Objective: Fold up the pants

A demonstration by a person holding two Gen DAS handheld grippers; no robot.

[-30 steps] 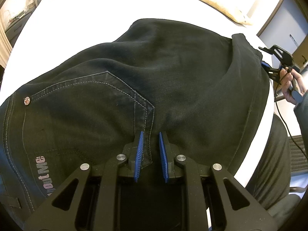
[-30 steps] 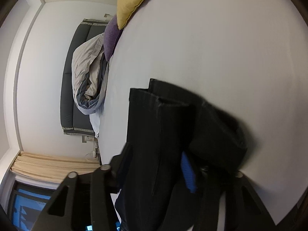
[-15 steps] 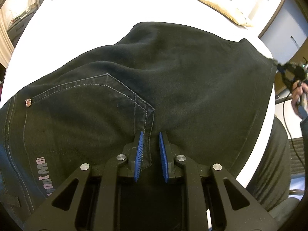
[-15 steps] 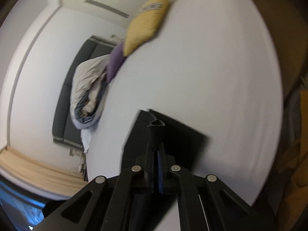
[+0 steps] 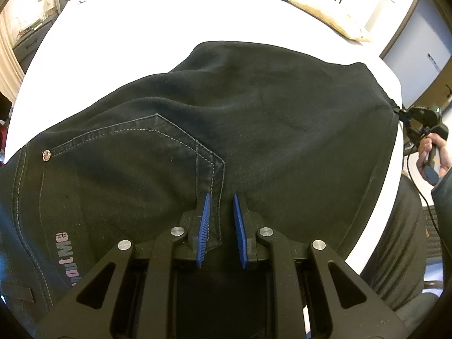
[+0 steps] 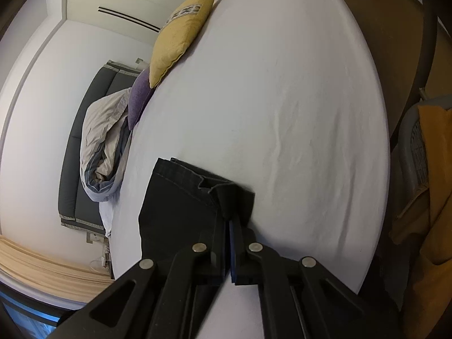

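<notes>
The left gripper [image 5: 221, 212] is pressing down on the black pants [image 5: 254, 118] near the bed's [image 5: 127, 28] close edge, its blue fingers [image 5: 204, 226] clenched on a raised seam fold beside the back pocket. The pants are lying spread across the white bed, waistband toward the left edge, leg end reaching the right edge. There the right gripper [image 6: 229, 223], gripped by a hand [image 5: 432, 155], is holding the hem, its fingers clamped tight on the cloth. Farther off, a yellow pillow [image 6: 180, 31], a purple pillow [image 6: 139, 99] and a bunched duvet [image 6: 101, 147] are sitting along the far edge
</notes>
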